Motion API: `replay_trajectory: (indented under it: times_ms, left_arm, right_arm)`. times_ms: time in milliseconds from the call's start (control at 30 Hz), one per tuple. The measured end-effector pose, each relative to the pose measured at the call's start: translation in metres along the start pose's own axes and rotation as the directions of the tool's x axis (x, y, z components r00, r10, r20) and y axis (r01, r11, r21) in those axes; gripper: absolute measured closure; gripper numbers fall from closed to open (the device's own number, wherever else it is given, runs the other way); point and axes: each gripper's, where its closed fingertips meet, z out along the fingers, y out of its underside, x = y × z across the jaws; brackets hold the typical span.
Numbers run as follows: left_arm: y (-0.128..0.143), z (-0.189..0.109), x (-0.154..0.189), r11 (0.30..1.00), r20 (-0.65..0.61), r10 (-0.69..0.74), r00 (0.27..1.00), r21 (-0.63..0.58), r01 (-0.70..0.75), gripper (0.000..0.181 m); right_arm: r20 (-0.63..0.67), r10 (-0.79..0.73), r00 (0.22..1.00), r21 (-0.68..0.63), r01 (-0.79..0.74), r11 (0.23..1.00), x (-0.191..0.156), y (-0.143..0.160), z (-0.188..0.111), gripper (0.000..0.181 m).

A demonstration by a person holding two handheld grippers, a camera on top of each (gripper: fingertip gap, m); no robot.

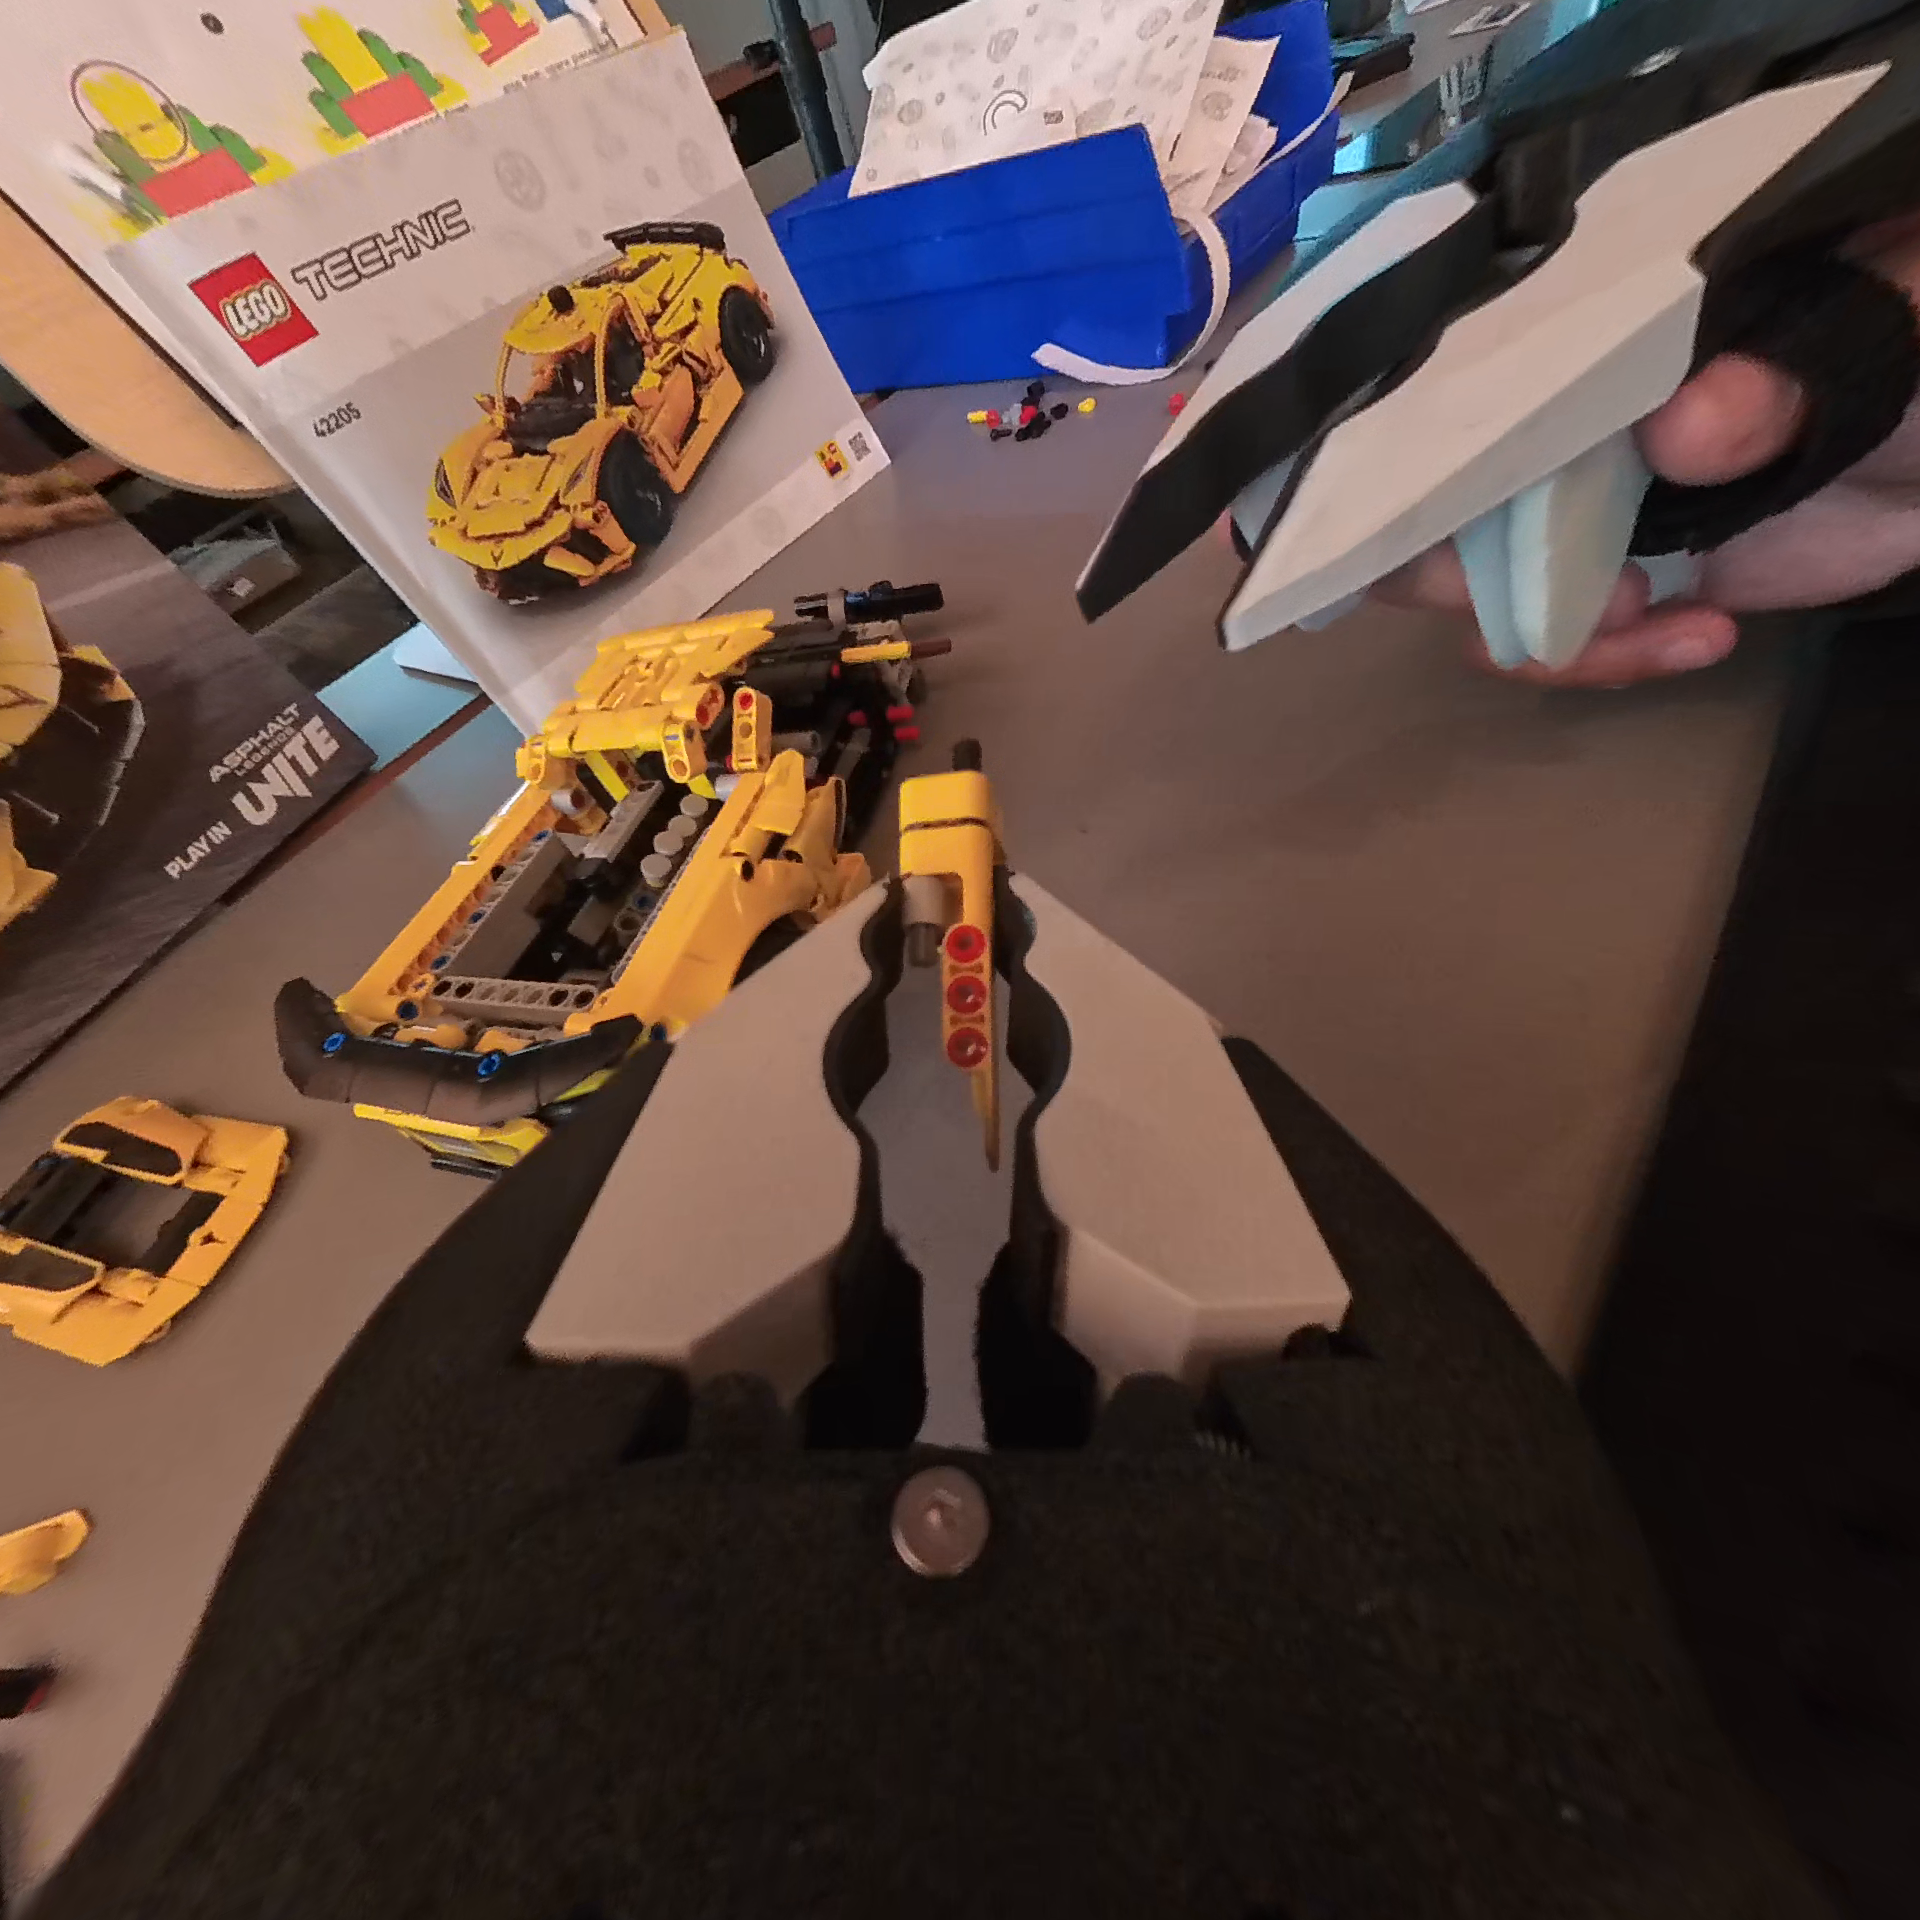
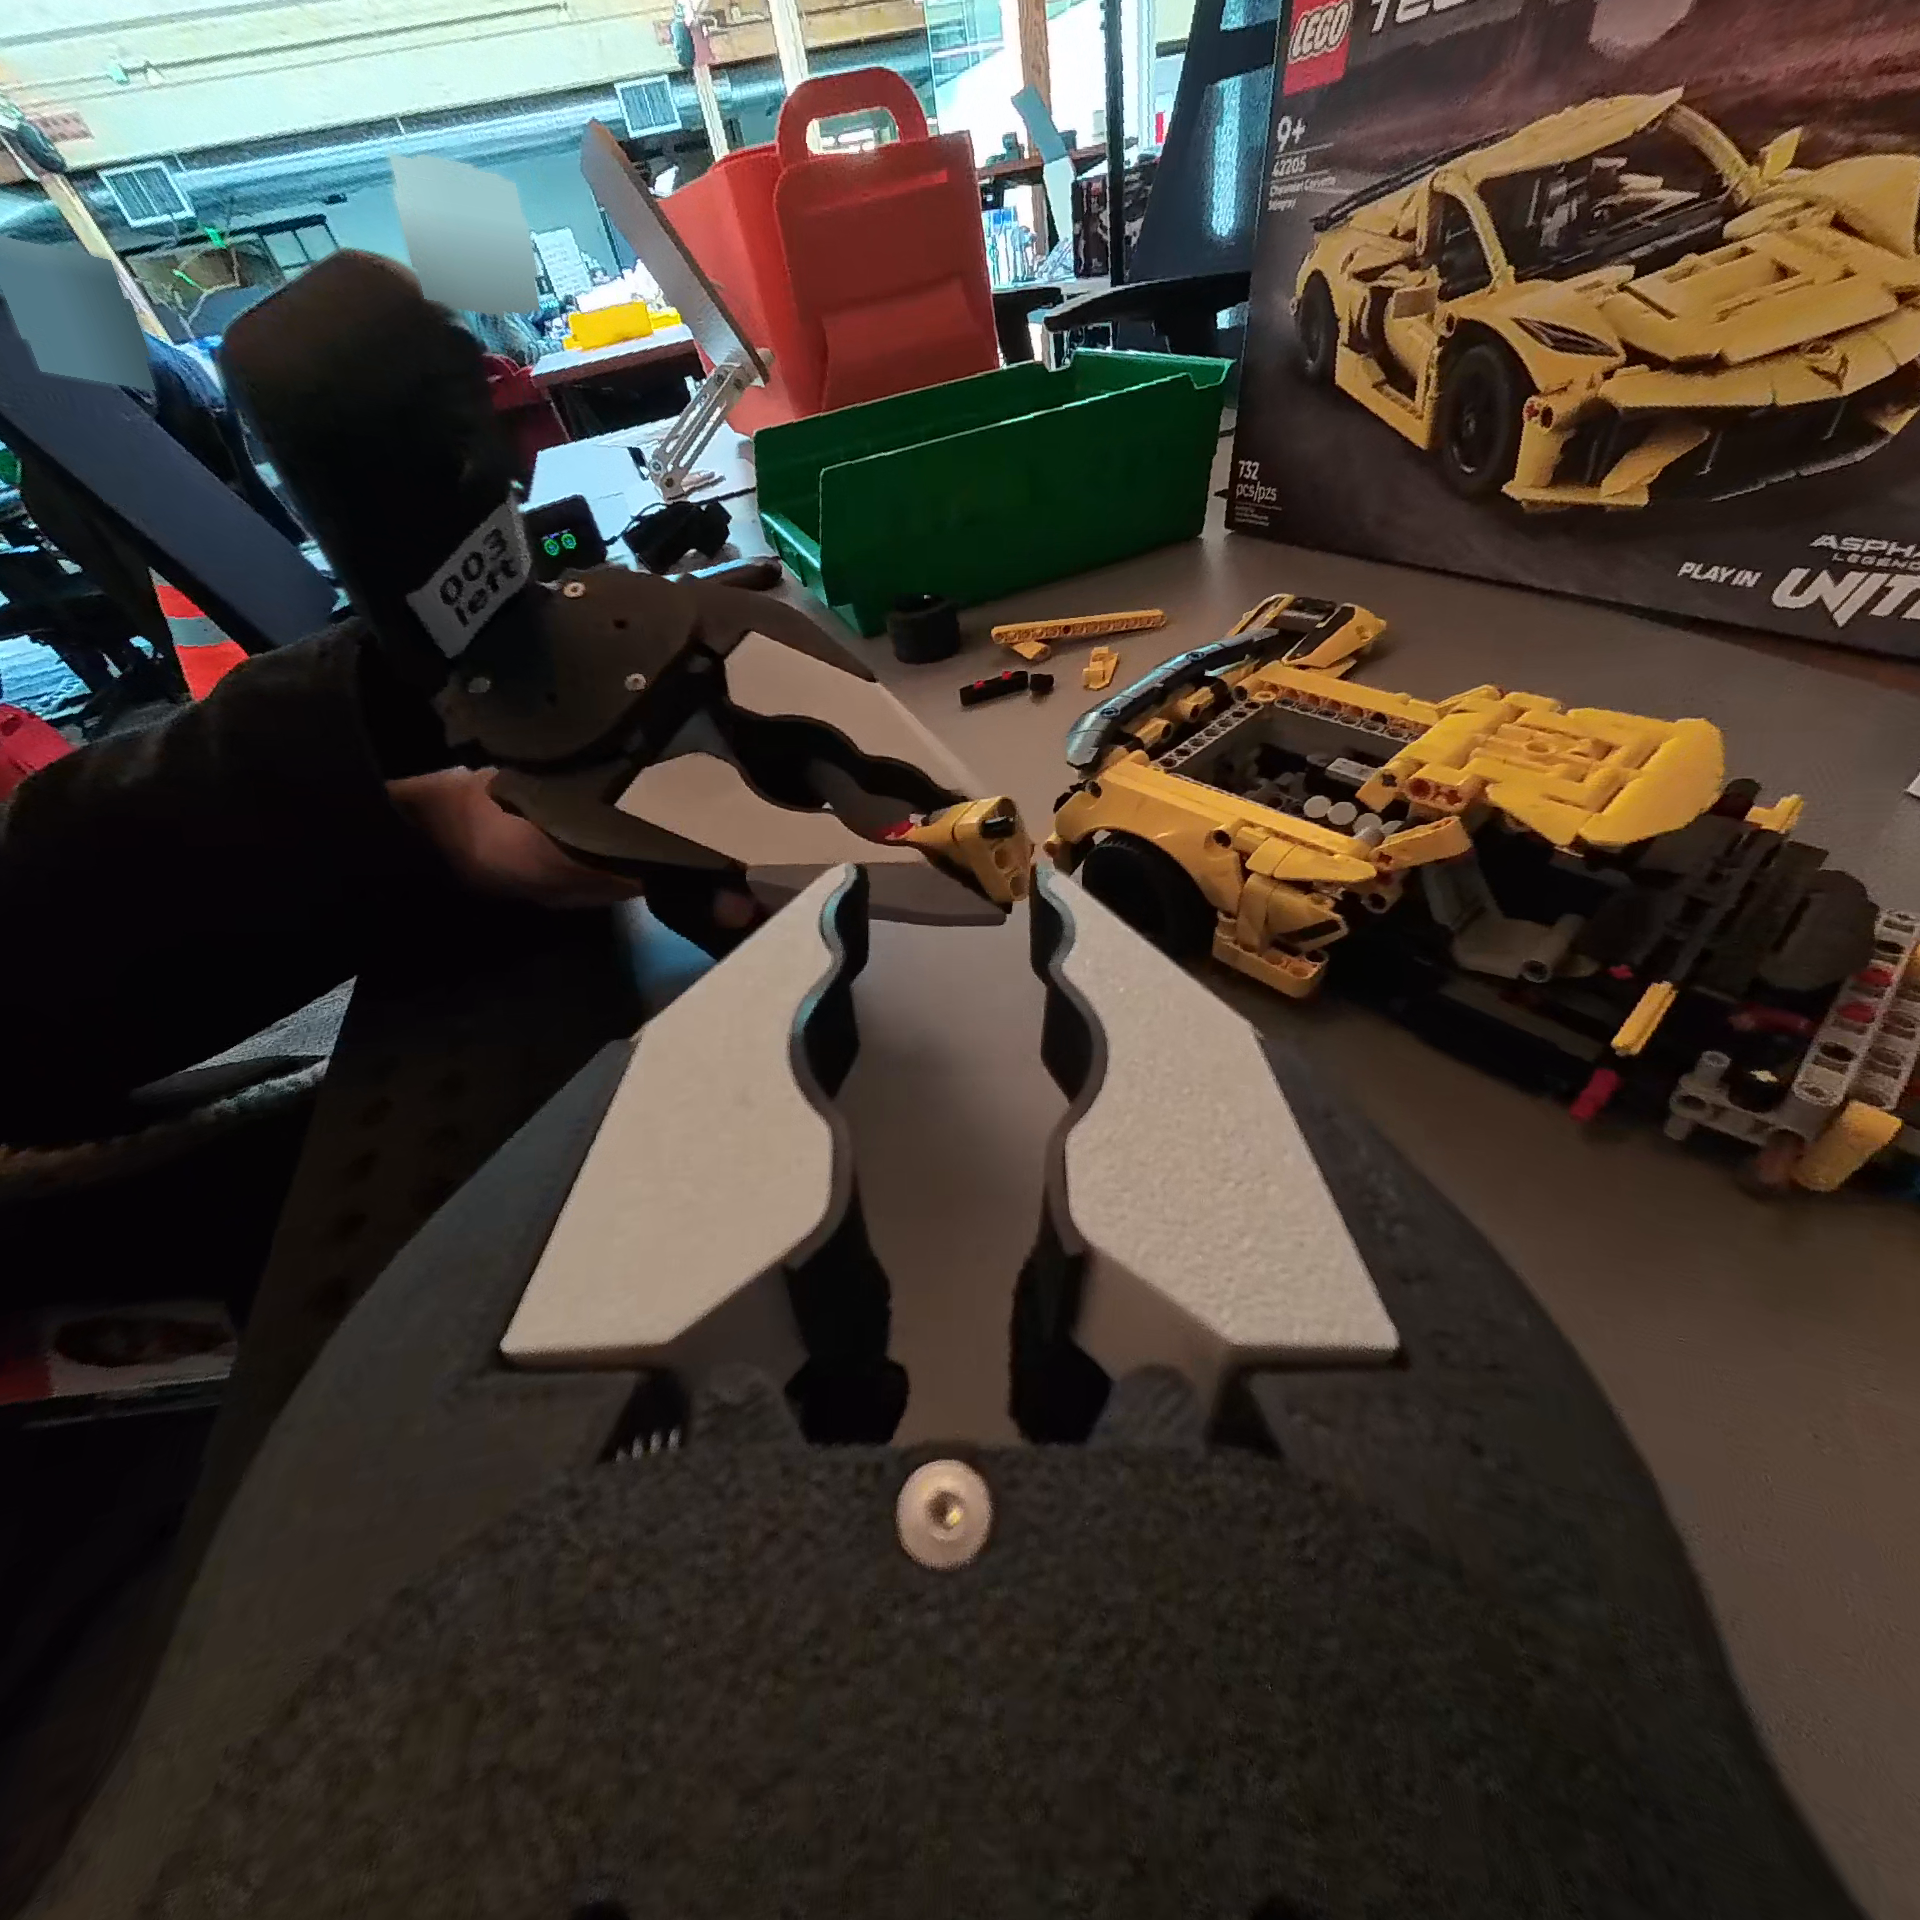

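My left gripper (image 1: 954, 896) is shut on a small yellow brick assembly (image 1: 940, 821) with a row of red pins and holds it above the grey table (image 1: 1351, 935), just right of the half-built yellow toy car (image 1: 623, 883). In the right wrist view the same piece (image 2: 982, 836) sits at the left gripper's tips (image 2: 966, 831), close in front of my right gripper (image 2: 945, 883), next to the car (image 2: 1351, 831). The right gripper is open and empty. It also shows in the left wrist view (image 1: 1158, 618), held by a gloved hand, above and right of the piece.
An instruction booklet (image 1: 499, 343) leans behind the car, with the set's box (image 2: 1558, 312) beside it. A yellow body panel assembly (image 1: 125, 1226) lies near left. A blue bin (image 1: 987, 260), a green bin (image 2: 987, 468), a red bag (image 2: 862, 260) and loose parts (image 2: 1070, 634) sit farther back. Tip to tip, the grippers are about 5 cm apart.
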Motion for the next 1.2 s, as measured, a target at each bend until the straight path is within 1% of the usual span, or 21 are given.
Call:
replay_trajectory:
  times_ms: [467,1200]
  left_arm:
    - [0.0009,0.0010,0.0033,1.000,-0.014,0.001,1.000,-0.011,-0.001,0.166]
    - [-0.0030,-0.0014,0.0058,1.000,-0.033,-0.013,0.999,0.009,0.014,0.166]
  right_arm:
    - [-0.006,-0.013,1.000,-0.050,0.013,0.999,0.0003,0.0091,0.0034,0.153]
    - [0.001,-0.022,1.000,-0.054,0.022,0.998,-0.0007,0.0093,0.0053,0.154]
